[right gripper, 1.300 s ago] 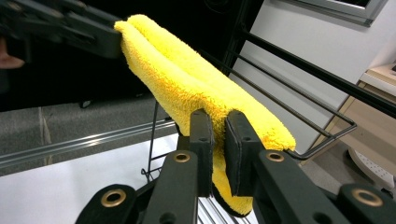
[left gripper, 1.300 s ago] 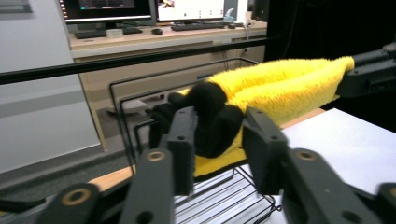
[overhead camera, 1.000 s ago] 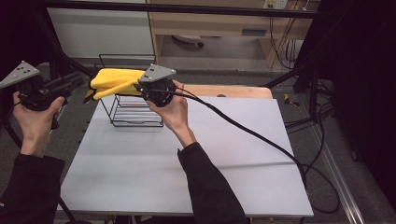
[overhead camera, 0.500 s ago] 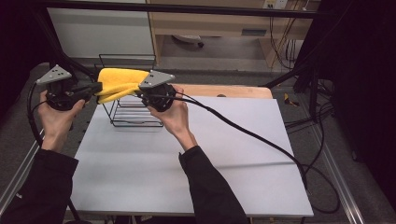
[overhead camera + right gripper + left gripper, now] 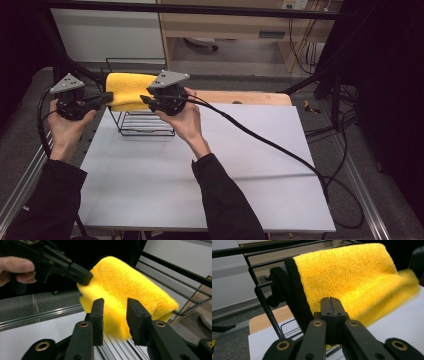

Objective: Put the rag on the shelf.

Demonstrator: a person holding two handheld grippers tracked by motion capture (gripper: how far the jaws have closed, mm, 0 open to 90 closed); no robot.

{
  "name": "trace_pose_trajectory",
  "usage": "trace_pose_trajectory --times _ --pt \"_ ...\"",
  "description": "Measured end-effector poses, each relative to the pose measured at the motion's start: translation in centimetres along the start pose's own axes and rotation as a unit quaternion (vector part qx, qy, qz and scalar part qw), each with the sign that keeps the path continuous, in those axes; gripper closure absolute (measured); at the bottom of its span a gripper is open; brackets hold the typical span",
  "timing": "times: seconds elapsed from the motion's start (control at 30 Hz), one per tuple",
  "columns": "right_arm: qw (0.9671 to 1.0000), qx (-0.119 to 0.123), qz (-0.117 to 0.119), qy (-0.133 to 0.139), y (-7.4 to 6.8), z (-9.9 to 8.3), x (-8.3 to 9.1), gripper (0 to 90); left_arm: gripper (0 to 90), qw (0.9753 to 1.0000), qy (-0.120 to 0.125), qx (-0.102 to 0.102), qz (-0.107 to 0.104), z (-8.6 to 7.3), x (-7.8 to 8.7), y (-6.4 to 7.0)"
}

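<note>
From above, the yellow towel (image 5: 127, 90) is hanging over the black wire rack (image 5: 145, 125), both grippers crowding it. Left gripper (image 5: 331, 305) view: jaws are pressing together right at the towel's front, nothing visibly between them. Right gripper (image 5: 114, 312) view: jaws are sitting spread before the towel.

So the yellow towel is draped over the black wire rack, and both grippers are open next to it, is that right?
Not quite. The left gripper is shut, its jaws pressed together in the left gripper view; whether they pinch the towel can't be told. The right gripper is open, as the right gripper view shows. The towel is draped over the rack.
</note>
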State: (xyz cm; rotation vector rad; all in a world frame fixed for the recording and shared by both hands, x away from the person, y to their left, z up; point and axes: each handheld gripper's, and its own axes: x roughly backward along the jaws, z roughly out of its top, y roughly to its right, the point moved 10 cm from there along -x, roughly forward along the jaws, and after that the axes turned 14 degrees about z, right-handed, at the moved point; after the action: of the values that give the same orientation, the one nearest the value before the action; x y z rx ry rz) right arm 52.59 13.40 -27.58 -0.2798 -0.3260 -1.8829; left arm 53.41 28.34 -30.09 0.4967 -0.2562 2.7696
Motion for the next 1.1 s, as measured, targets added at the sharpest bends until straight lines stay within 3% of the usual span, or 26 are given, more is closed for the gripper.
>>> trace_pose_trajectory --times 0.07,0.13,0.33,0.47,0.67,0.77,0.93,1.1 --pt "1.0 -0.003 0.001 0.004 0.1 0.3 -0.3 67.7 90.0 1.0 -0.002 -0.002 0.002 -0.2 -0.2 0.0" --pt "0.9998 -0.017 0.005 0.006 0.3 0.0 -0.7 74.7 90.0 1.0 -0.004 -0.001 0.003 -0.5 -0.5 -0.1" --pt "0.9991 -0.032 -0.004 -0.028 0.8 -2.9 -2.5 84.3 90.0 1.0 -0.002 -0.001 0.004 -1.3 -1.0 -0.3" --pt "0.9984 -0.047 -0.019 -0.027 1.7 -4.2 -2.8 85.9 90.0 1.0 -0.006 0.002 0.005 -1.9 -1.6 -0.4" --pt "0.9981 -0.05 -0.022 -0.028 2.2 -4.8 -3.2 84.6 89.8 0.9998 -0.005 0.019 -0.003 -2.3 -2.3 -0.4" --pt "0.9983 -0.05 -0.016 -0.025 1.9 -4.6 -2.8 81.8 88.1 0.9998 -0.002 0.021 -0.006 -2.2 -2.0 -0.3" --pt "0.9988 -0.04 -0.008 -0.026 1.1 -4.4 -1.2 68.4 78.8 0.9996 -0.007 0.02 -0.016 -2.4 -1.1 0.0" --pt "0.9981 -0.06 -0.007 -0.013 1.0 -4.8 1.0 45.5 63.0 0.9993 -0.028 0.009 -0.021 -3.2 -0.6 0.5"
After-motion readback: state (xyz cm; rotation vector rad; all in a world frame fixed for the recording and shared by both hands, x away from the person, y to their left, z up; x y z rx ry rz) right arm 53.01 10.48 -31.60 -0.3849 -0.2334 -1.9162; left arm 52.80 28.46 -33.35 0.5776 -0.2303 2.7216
